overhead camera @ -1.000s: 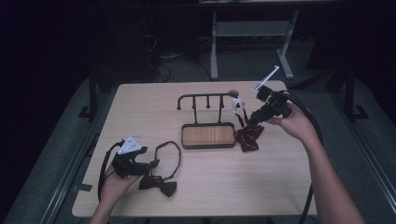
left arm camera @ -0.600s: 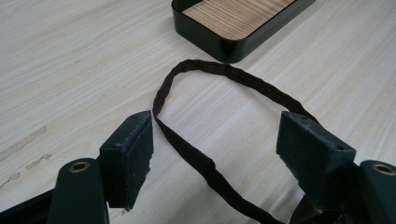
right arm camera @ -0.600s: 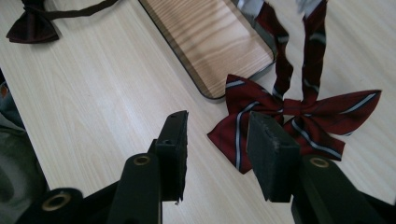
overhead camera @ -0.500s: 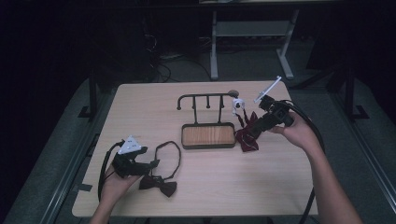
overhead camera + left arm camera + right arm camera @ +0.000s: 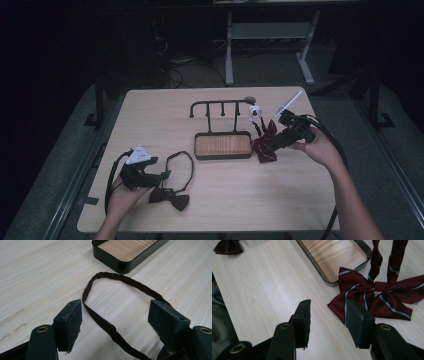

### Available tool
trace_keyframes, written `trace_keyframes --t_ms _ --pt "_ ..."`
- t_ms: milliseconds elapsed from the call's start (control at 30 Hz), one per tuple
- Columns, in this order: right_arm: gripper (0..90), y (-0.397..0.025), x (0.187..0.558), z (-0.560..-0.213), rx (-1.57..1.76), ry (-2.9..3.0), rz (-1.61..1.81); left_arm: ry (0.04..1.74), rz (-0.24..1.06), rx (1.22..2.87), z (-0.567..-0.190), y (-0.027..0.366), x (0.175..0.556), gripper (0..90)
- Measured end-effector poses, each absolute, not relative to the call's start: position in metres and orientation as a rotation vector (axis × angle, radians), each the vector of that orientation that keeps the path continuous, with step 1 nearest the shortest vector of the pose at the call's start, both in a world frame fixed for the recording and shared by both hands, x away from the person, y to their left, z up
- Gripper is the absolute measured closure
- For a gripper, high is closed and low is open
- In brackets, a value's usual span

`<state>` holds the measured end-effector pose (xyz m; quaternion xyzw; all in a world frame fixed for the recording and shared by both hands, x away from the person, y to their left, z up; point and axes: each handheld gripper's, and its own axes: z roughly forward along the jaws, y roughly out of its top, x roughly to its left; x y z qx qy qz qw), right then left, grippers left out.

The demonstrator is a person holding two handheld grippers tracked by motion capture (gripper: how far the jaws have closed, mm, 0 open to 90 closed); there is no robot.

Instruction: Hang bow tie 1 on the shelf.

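Observation:
A dark red striped bow tie (image 5: 264, 144) (image 5: 374, 293) lies on the table against the right end of the wooden tray (image 5: 222, 145). Its strap runs up toward the right end of the black hook rack (image 5: 220, 103). My right gripper (image 5: 276, 141) (image 5: 329, 312) stands open just short of the bow, its right jaw beside the bow's near wing. A dark bow tie (image 5: 170, 197) lies at the front left, its strap (image 5: 181, 162) (image 5: 105, 325) in a loop. My left gripper (image 5: 161, 175) (image 5: 117, 315) is open low over that strap, which lies between the jaws.
A small white object (image 5: 256, 111) hangs at the rack's right end. The tray's corner (image 5: 125, 263) lies beyond the strap loop. Bare tabletop (image 5: 240, 195) spreads across the front middle. The floor beyond the table holds a white desk frame (image 5: 270, 35).
My right gripper has come down and toward the person, from above the rack's right end to table level beside the red bow tie. The left gripper has stayed put.

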<state>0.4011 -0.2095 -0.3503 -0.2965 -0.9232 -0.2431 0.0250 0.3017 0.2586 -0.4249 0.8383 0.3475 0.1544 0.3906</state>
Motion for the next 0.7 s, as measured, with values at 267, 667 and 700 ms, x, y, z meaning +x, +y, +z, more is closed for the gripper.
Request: trace_keyframes --t_ms 267,667,700 --pt "52.5 -0.21 0.394 -0.365 -0.917 -2.833 -0.753 0.876 0.394 2.12 -0.424 0.258 0.303 27.8" --pt "46.8 -0.21 0.375 -0.381 -0.899 -2.839 -0.763 0.865 0.406 2.142 -0.423 0.257 0.302 27.7" --pt "46.6 -0.211 0.372 -0.385 -0.892 -2.852 -0.758 0.866 0.406 2.144 -0.423 0.257 0.301 27.8"
